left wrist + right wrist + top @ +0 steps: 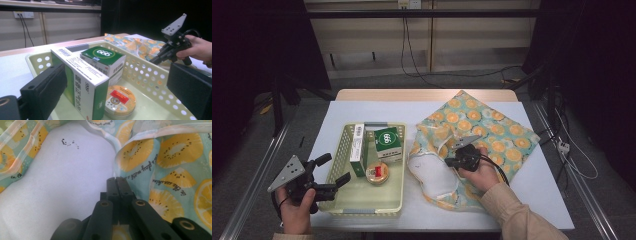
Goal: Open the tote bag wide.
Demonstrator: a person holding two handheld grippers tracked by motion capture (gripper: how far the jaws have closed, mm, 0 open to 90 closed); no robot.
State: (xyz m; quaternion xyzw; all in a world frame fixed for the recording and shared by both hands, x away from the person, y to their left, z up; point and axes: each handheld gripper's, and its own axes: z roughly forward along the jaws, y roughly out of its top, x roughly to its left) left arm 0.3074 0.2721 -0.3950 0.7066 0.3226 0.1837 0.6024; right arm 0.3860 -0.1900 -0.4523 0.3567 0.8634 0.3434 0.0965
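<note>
2 grippers work the surface (532,185): the right gripper (451,161), jaws pressed together, pinches the fruit-print bag (492,135) at its opening edge, its tips partly hidden by cloth; the left gripper (337,172), jaws spread, straddles the basket (362,206) wall.

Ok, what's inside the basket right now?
The basket holds a tall green-white box, a green "666" box and a round tin. The boxes hide part of the floor.
</note>
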